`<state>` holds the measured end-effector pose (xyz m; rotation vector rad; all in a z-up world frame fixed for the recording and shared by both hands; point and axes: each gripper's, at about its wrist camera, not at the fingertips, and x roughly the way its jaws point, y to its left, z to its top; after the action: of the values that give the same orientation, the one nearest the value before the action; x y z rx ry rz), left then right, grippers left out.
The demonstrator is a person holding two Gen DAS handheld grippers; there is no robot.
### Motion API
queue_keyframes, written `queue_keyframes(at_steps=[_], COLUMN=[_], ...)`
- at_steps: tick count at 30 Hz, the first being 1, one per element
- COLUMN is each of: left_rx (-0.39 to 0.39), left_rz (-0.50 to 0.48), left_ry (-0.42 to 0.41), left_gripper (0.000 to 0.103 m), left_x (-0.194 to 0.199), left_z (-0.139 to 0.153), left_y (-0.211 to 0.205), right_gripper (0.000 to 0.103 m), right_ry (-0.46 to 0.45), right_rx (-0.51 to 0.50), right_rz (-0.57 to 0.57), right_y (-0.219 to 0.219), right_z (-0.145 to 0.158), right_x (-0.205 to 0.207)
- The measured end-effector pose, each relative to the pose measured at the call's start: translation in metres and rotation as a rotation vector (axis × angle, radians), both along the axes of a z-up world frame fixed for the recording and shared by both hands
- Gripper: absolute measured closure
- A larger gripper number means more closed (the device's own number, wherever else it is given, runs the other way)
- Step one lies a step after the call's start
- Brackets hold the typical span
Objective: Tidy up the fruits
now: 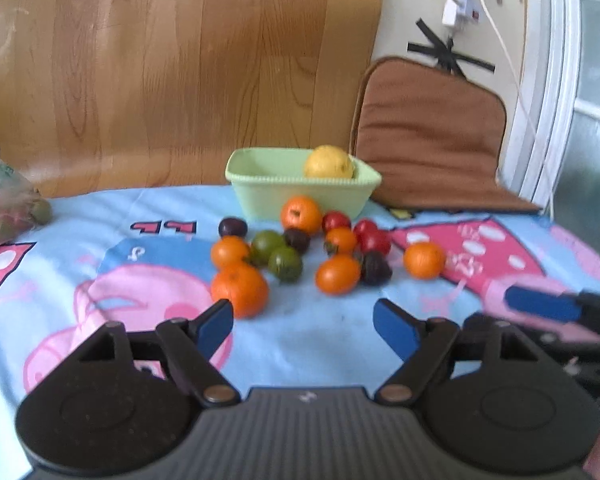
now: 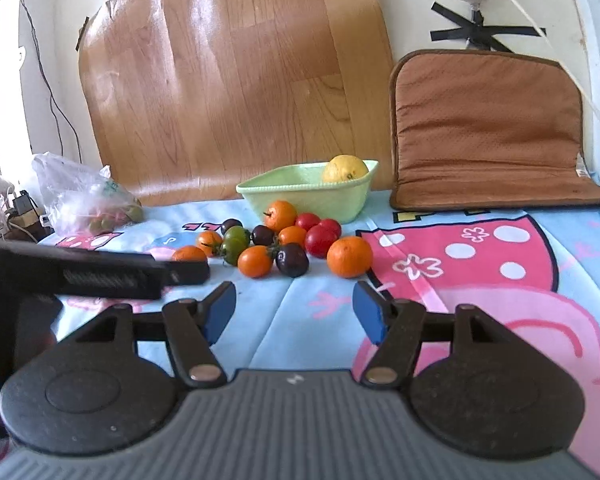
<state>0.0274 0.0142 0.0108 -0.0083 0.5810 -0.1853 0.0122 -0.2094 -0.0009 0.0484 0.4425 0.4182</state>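
A pale green bowl (image 1: 260,188) holds one yellow lemon (image 1: 329,162) at the back of the cartoon blanket. In front of it lies a loose pile of several fruits: oranges (image 1: 240,288), orange, red (image 1: 374,240), green (image 1: 285,264) and dark purple (image 1: 374,268) tomatoes. My left gripper (image 1: 303,322) is open and empty, just short of the pile. My right gripper (image 2: 294,310) is open and empty, also short of the pile (image 2: 276,240), with the bowl (image 2: 300,196) and lemon (image 2: 346,168) beyond. The left gripper's side (image 2: 100,272) crosses the right view's left.
A plastic bag of fruit (image 1: 4,208) lies at the far left, also in the right wrist view (image 2: 84,196). A brown cushion (image 1: 428,140) leans on the wall at the back right. A wooden board (image 1: 180,72) stands behind the bowl.
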Motion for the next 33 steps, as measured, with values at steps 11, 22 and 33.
queue_keyframes(at_steps=[11, 22, 33], left_rx=[0.053, 0.049, 0.051], left_rz=[0.056, 0.078, 0.078], left_ry=[0.018, 0.029, 0.021], left_gripper=[0.023, 0.023, 0.022], left_x=[-0.009, -0.006, -0.007], left_z=[-0.014, -0.016, -0.016], left_y=[-0.006, -0.005, -0.005], right_gripper=[0.036, 0.036, 0.036], right_ry=[-0.037, -0.011, -0.009], right_rx=[-0.023, -0.023, -0.024], right_rz=[0.006, 0.003, 0.0], right_y=[0.003, 0.003, 0.002], right_z=[-0.005, -0.007, -0.007], right_x=[-0.012, -0.008, -0.008])
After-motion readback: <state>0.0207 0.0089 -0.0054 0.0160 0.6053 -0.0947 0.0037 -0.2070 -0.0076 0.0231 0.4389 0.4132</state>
